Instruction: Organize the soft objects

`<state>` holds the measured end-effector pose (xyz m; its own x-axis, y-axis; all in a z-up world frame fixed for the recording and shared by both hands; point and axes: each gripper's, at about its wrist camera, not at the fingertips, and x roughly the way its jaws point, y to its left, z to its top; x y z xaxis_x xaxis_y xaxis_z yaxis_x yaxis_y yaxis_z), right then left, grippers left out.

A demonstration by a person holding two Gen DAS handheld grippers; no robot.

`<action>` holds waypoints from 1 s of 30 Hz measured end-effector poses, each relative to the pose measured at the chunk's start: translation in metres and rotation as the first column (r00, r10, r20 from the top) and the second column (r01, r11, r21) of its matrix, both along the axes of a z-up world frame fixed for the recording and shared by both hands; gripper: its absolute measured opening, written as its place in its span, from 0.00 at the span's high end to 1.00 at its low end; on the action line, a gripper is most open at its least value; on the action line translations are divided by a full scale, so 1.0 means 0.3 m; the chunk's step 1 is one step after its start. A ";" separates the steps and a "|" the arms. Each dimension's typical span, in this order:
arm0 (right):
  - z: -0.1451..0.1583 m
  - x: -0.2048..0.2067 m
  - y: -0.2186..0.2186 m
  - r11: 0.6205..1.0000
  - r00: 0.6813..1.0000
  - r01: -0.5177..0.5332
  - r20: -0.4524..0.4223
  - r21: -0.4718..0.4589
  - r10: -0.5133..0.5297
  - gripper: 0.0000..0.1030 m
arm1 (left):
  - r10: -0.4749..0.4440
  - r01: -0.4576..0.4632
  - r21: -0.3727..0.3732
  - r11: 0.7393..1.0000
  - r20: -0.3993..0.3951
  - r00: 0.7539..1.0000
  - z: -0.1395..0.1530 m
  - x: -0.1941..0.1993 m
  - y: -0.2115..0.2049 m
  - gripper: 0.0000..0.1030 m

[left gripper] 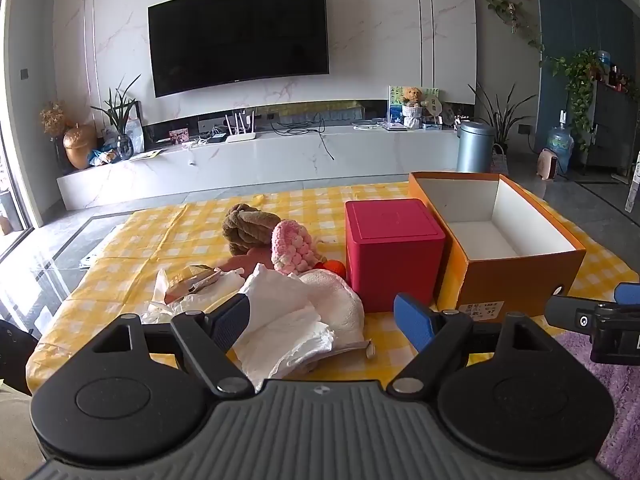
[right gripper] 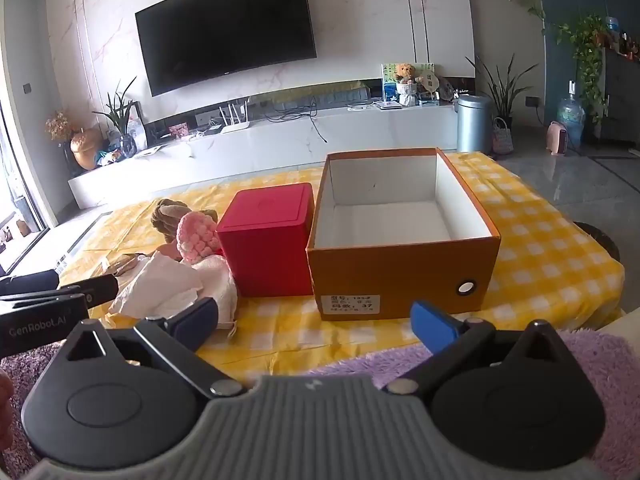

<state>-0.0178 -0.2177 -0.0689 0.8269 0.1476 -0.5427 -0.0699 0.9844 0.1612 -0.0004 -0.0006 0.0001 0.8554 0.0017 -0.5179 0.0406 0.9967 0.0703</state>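
Note:
A heap of soft things lies on the yellow checked cloth (left gripper: 132, 248): a white crumpled cloth (left gripper: 280, 320), a cream towel (left gripper: 340, 300), a pink knitted toy (left gripper: 292, 246) and a brown plush (left gripper: 244, 228). My left gripper (left gripper: 324, 318) stands open just in front of the heap, nothing between its fingers. My right gripper (right gripper: 316, 320) is open too, facing the front of the orange cardboard box (right gripper: 400, 276), which stands open on top. A red cube box (right gripper: 268, 248) sits between the heap (right gripper: 176, 280) and the orange box (left gripper: 512, 276).
A small orange ball (left gripper: 335, 267) lies beside the red box (left gripper: 394, 248). A purple fluffy rug (right gripper: 592, 368) covers the near edge. Behind the table are a white TV bench (left gripper: 280, 156), a wall TV (left gripper: 240, 36), a grey bin (left gripper: 474, 146) and plants.

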 end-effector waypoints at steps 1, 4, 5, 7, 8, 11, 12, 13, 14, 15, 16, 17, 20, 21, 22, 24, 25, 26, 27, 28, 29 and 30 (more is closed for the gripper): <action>0.000 0.000 -0.001 1.000 1.000 0.002 -0.001 0.000 -0.002 0.02 | 0.000 0.000 0.005 1.000 0.001 1.000 0.000 -0.001 -0.002 0.07; 0.000 0.001 -0.004 1.000 1.000 0.011 -0.007 0.000 -0.011 0.02 | 0.000 0.000 0.014 1.000 0.004 1.000 -0.009 -0.016 -0.008 0.07; 0.000 0.000 -0.005 1.000 1.000 0.014 -0.010 0.000 -0.014 0.02 | -0.001 0.001 0.014 1.000 0.004 1.000 -0.010 -0.021 -0.010 0.08; -0.002 0.002 -0.001 1.000 1.000 0.016 -0.013 -0.002 -0.016 0.02 | -0.005 0.005 0.011 1.000 -0.007 1.000 -0.010 -0.027 -0.015 0.16; -0.002 0.001 -0.001 1.000 1.000 0.019 -0.016 -0.002 -0.019 0.02 | -0.002 0.002 -0.002 1.000 -0.031 1.000 -0.004 -0.006 -0.014 0.16; -0.002 0.007 0.005 1.000 0.999 0.024 -0.022 -0.002 -0.024 0.02 | 0.005 -0.005 0.009 1.000 -0.011 1.000 0.003 -0.010 0.001 0.17; -0.008 0.015 -0.003 1.000 0.999 0.021 -0.027 -0.005 -0.021 0.02 | 0.009 -0.009 0.021 1.000 -0.003 1.000 0.005 -0.013 -0.003 0.17; -0.008 0.014 -0.002 1.000 0.999 0.021 -0.026 -0.006 -0.021 0.02 | 0.010 -0.010 0.030 0.999 0.002 1.000 0.007 -0.016 -0.006 0.17; -0.007 0.013 -0.001 1.000 0.999 0.020 -0.025 -0.007 -0.021 0.02 | 0.009 -0.009 0.035 0.999 0.003 1.000 0.009 -0.017 -0.007 0.17; -0.007 0.013 0.000 1.000 0.999 0.020 -0.025 -0.008 -0.020 0.02 | 0.009 -0.009 0.032 0.999 0.003 1.000 0.010 -0.016 -0.006 0.17; -0.007 0.012 0.001 1.000 0.999 0.020 -0.025 -0.008 -0.020 0.02 | 0.007 -0.007 0.034 0.999 0.000 1.000 0.008 -0.004 -0.010 0.17; -0.006 0.011 0.002 1.000 0.999 0.019 -0.025 -0.008 -0.019 0.02 | 0.000 0.000 0.032 0.999 -0.002 1.000 0.009 -0.004 -0.011 0.17; -0.015 0.010 -0.002 1.000 1.000 0.017 -0.026 -0.008 -0.017 0.02 | -0.014 0.014 0.029 0.999 0.000 1.000 0.005 -0.005 -0.012 0.17; -0.016 0.010 -0.002 1.000 0.999 0.016 -0.027 -0.009 -0.016 0.02 | -0.020 0.020 0.027 0.999 -0.001 1.000 0.003 -0.006 -0.011 0.17; -0.017 0.010 -0.002 1.000 0.999 0.015 -0.029 -0.011 -0.016 0.02 | -0.025 0.025 0.023 0.999 -0.005 1.000 0.001 -0.006 -0.009 0.18; -0.017 0.010 0.001 1.000 0.999 0.015 -0.032 -0.015 -0.015 0.02 | -0.030 0.030 0.011 0.999 -0.006 1.000 -0.001 -0.006 -0.006 0.19; -0.018 0.010 0.001 1.000 0.999 0.016 -0.033 -0.016 -0.016 0.02 | -0.030 0.030 0.009 1.000 -0.006 1.000 -0.001 -0.007 -0.007 0.19; -0.017 0.009 0.002 1.000 0.999 0.017 -0.034 -0.019 -0.017 0.02 | -0.030 0.030 0.012 0.999 -0.004 1.000 -0.001 -0.008 -0.007 0.19; -0.018 0.010 0.003 1.000 0.999 0.017 -0.035 -0.021 -0.018 0.02 | -0.030 0.030 0.012 0.999 -0.003 1.000 -0.002 -0.008 -0.006 0.19; -0.019 0.010 0.005 1.000 0.999 0.018 -0.037 -0.024 -0.019 0.02 | -0.029 0.029 0.007 1.000 -0.006 1.000 0.001 -0.008 -0.006 0.19; -0.019 0.010 0.005 1.000 0.999 0.019 -0.038 -0.025 -0.020 0.02 | -0.030 0.030 0.005 1.000 -0.008 1.000 0.000 -0.008 -0.006 0.19; -0.020 0.010 0.004 0.999 0.999 0.019 -0.040 -0.026 -0.020 0.02 | -0.032 0.032 0.003 0.999 -0.008 0.999 0.000 -0.009 -0.006 0.19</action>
<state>-0.0148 -0.2163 -0.0750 0.8067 0.1170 -0.5792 -0.0442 0.9894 0.1383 -0.0031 -0.0025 0.0002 0.8510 -0.0238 -0.5247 0.0728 0.9947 0.0731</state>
